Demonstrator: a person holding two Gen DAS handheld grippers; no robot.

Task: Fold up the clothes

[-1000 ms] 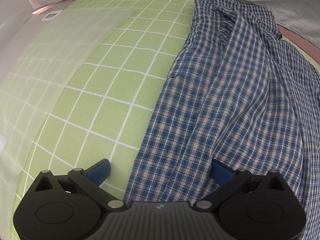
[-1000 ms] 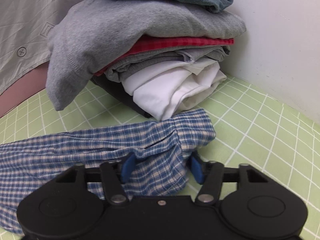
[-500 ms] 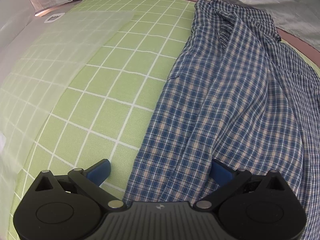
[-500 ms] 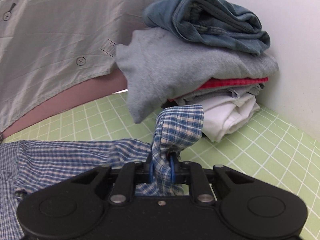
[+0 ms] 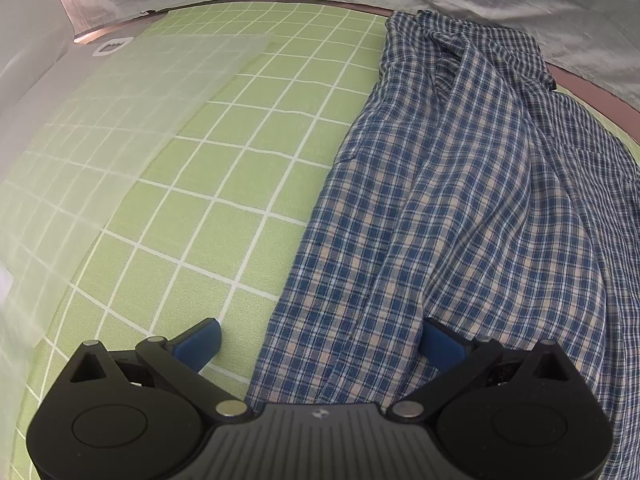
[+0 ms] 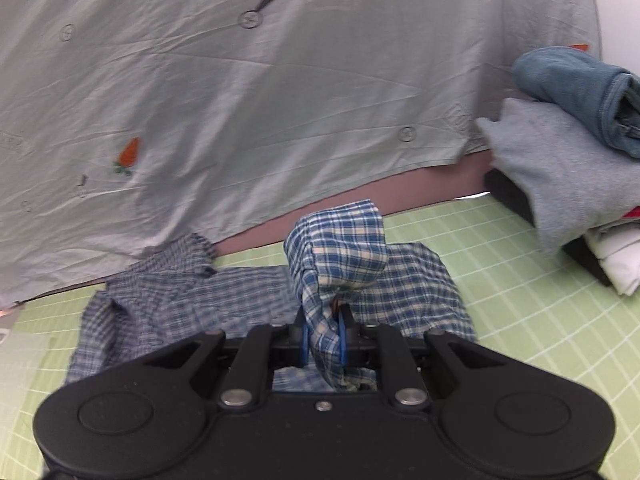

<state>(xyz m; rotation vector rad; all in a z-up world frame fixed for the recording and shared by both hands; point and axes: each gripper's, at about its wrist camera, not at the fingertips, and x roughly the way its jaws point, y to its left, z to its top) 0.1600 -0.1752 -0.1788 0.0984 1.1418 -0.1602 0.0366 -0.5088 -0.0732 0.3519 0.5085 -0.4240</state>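
A blue, white and tan plaid shirt (image 5: 460, 200) lies rumpled across the right half of the green grid mat (image 5: 224, 184). My left gripper (image 5: 320, 344) is open low over the shirt's near edge, with cloth lying between its blue fingertips (image 5: 200, 340). In the right wrist view the same plaid shirt (image 6: 240, 304) spreads toward the back, and my right gripper (image 6: 323, 338) is shut on a bunched sleeve end (image 6: 340, 248) that stands up above the jaws.
A stack of folded clothes (image 6: 568, 168), with jeans and a grey sweatshirt on top, sits at the right. A pale grey sheet (image 6: 280, 100) hangs behind the mat's far edge. A translucent sheet (image 5: 112, 132) covers the mat's left part.
My right gripper closed on the sleeve end, lifted it and swung left, away from the clothes stack. The left gripper stayed open over the shirt's edge.
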